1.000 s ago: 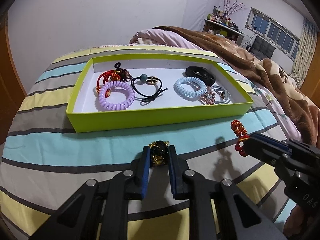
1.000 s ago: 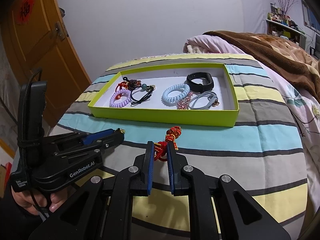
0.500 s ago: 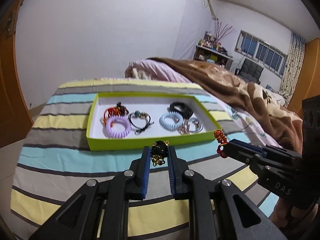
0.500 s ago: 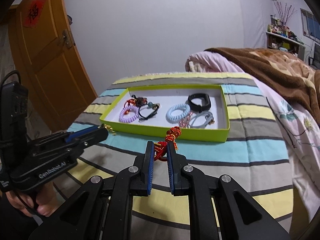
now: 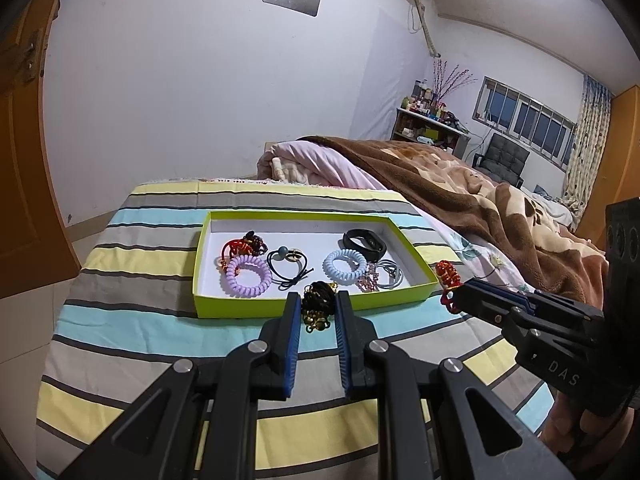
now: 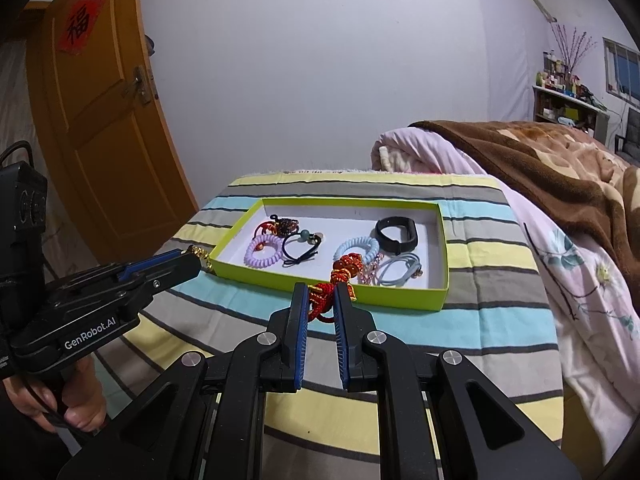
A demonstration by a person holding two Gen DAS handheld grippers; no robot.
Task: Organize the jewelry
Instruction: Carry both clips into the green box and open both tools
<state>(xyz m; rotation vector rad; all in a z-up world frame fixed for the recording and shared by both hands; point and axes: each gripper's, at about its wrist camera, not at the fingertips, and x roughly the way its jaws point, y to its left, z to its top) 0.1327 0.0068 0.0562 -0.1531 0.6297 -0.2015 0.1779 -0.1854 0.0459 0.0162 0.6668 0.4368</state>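
A lime-green tray (image 5: 256, 309) (image 6: 436, 300) lies on the striped bedspread and holds a purple coil hair tie (image 5: 248, 277), a light blue coil tie (image 5: 345, 266), a black band (image 5: 364, 243), a black elastic (image 5: 287, 261) and other pieces. My left gripper (image 5: 317, 308) is shut on a black-and-gold beaded bracelet (image 5: 318, 304), held in the air in front of the tray. My right gripper (image 6: 321, 300) is shut on a red knotted bracelet (image 6: 344, 270), also held up in front of the tray. Each gripper shows in the other's view, the right one (image 5: 456, 294), the left one (image 6: 196, 266).
The striped bedspread (image 5: 160, 320) drops off at its left edge toward an orange door (image 6: 100, 128). A brown blanket and pink quilt (image 5: 460, 200) lie piled to the right. A white wall stands behind the bed.
Both grippers have risen and pulled back from the tray with their bracelets still held; the tray now looks smaller and farther away.
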